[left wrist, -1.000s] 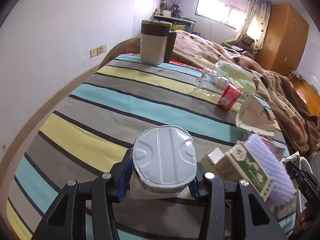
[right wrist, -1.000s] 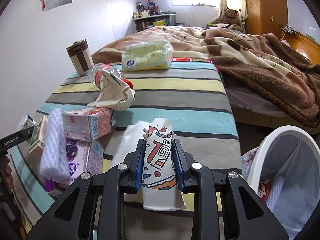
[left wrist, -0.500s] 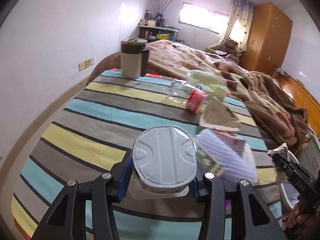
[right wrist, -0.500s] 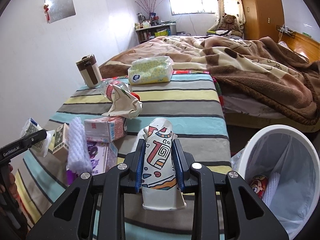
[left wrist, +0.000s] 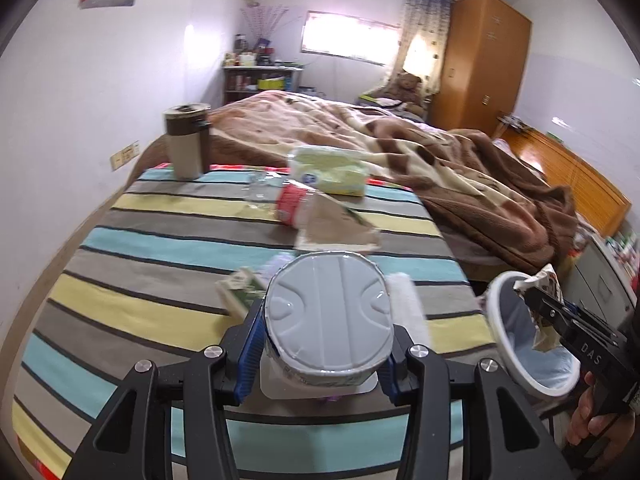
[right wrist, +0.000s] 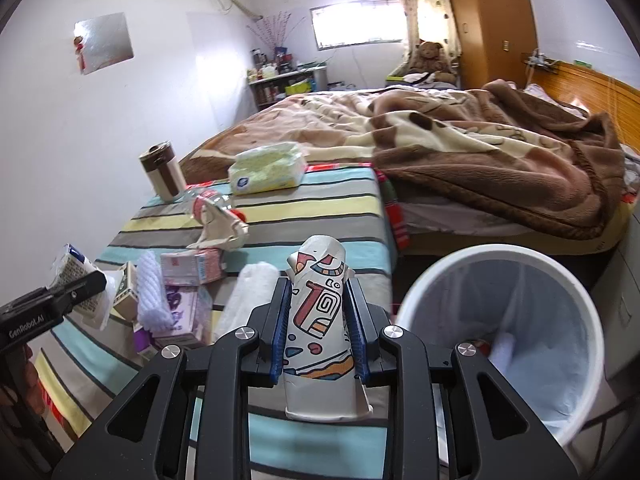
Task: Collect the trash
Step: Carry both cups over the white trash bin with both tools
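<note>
My left gripper (left wrist: 326,354) is shut on a foil-lidded plastic cup (left wrist: 328,314), held above the striped table (left wrist: 120,264). My right gripper (right wrist: 318,326) is shut on a crushed patterned paper cup (right wrist: 318,320), near the table's right edge and just left of the white trash bin (right wrist: 416,288). In the left wrist view the right gripper (left wrist: 538,306) hovers over the bin's (left wrist: 494,320) rim. The left gripper also shows in the right wrist view (right wrist: 96,280). More trash lies on the table: cartons (right wrist: 192,270), a white sponge (right wrist: 150,288), a crumpled bag (right wrist: 220,234) and a plastic bottle (right wrist: 202,202).
A brown-lidded tumbler (left wrist: 186,144) and a tissue pack (left wrist: 330,170) stand at the table's far end. A bed with a brown blanket (right wrist: 480,160) lies behind. The bin holds a white liner and some trash. A wall runs along the left.
Both grippers have lifted and swung to the right with their loads. The right gripper with the paper cup has come close to the bin, which now fills more of its view.
</note>
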Demonstrator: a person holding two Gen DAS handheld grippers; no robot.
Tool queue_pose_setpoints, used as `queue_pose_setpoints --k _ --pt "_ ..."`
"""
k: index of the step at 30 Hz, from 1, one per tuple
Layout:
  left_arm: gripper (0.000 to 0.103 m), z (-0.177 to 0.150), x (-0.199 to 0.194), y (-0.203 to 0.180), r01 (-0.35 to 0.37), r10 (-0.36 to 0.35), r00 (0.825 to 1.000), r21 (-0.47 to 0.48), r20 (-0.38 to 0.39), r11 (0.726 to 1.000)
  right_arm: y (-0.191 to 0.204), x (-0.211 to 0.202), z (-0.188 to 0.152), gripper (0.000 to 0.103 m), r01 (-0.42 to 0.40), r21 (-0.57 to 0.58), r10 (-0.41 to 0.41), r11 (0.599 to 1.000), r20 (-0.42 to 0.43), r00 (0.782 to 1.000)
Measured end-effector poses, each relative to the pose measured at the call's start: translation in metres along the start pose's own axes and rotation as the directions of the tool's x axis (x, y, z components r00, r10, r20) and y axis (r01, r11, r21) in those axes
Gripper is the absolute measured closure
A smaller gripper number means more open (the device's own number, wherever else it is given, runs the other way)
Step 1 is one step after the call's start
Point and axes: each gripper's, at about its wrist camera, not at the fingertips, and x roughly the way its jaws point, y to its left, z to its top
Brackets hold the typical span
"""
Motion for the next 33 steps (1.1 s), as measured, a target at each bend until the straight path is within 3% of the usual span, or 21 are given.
queue_pose_setpoints --k 18,33 --pt "0.054 -0.011 0.007 -0.134 0.184 -0.179 0.983 0.175 -0.04 0.967 -0.077 -0.032 -0.012 0.075 0.131 0.103 -0.133 0.986 0.011 0.991" --pt "0.054 -0.027 0.035 -0.207 0.275 -0.252 0.96 0.251 -0.119 0.928 -0.118 -0.029 -0.024 0.075 0.195 0.151 -0.194 0.969 -0.026 0.981"
